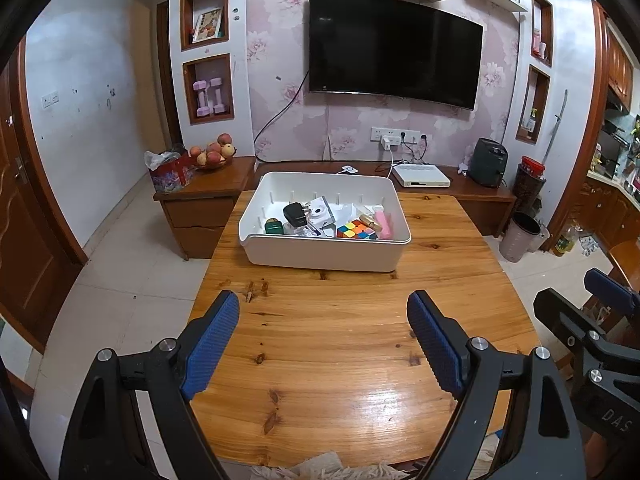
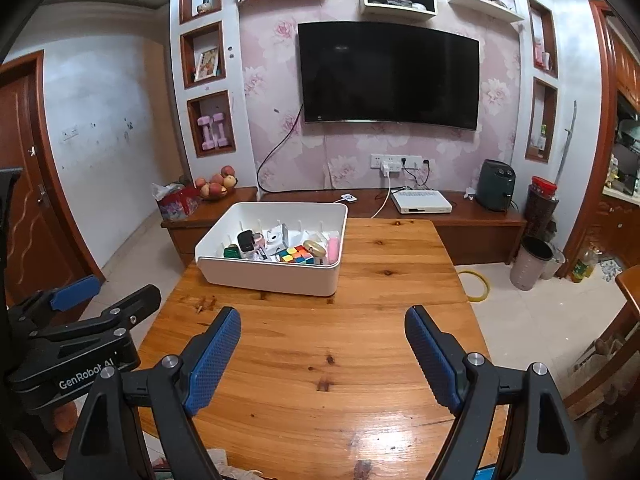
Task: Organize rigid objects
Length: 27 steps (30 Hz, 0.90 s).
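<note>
Here, nearest the cameras, the left gripper and the right gripper both hang over the wooden table with their blue-padded fingers spread wide and nothing between them. The two tools sit side by side, apart from each other, the right one near the table's right edge. Ahead of them the tabletop is bare glossy wood, a broad free stretch up to the bin. The table's left and right edges drop to pale floor tiles, where a yellow ring lies to the right.

Farther on, the white bin stands near the table's far edge, toward its left side in the right wrist view. It is rectangular, open-topped, with slotted inner walls. Inside lie a multicoloured puzzle cube, a black plug adapter, a small white device, a green box and a pink block, crowded along the near wall.

Behind the table runs a low wooden cabinet, just past the bin.
</note>
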{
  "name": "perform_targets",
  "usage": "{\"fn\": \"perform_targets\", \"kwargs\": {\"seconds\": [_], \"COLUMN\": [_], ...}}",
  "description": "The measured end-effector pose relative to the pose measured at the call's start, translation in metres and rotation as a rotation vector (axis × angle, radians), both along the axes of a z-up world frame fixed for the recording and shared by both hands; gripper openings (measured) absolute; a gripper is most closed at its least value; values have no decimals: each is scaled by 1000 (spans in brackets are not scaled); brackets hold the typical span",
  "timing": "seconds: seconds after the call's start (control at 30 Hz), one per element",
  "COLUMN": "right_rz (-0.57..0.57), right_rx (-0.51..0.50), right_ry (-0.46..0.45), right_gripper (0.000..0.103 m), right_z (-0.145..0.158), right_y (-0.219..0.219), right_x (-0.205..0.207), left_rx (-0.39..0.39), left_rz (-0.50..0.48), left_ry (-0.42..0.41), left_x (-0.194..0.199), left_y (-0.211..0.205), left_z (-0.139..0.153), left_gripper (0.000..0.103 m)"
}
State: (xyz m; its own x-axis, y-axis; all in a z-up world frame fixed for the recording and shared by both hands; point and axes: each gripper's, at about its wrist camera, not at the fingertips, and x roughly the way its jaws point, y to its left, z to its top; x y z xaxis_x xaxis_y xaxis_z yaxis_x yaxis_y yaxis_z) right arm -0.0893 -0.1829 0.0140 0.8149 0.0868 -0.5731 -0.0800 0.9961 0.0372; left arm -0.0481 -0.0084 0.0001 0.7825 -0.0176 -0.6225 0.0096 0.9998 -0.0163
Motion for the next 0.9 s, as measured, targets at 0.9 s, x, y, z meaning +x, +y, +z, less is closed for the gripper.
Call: {"fn": "perform_targets", "kwargs": {"seconds": [0.9], "right_rz": [-44], "right_rx": [-41], "right_ry": [56], "right_gripper": [85], "right_z": [-9], "right_y": [-3], "right_x": [20], "left_rx": [5], "left_rz": [-6], "left_ry": [34], "left_x": [13], "left_y": [2], "left_z": [-8], "left_gripper": [88]}}
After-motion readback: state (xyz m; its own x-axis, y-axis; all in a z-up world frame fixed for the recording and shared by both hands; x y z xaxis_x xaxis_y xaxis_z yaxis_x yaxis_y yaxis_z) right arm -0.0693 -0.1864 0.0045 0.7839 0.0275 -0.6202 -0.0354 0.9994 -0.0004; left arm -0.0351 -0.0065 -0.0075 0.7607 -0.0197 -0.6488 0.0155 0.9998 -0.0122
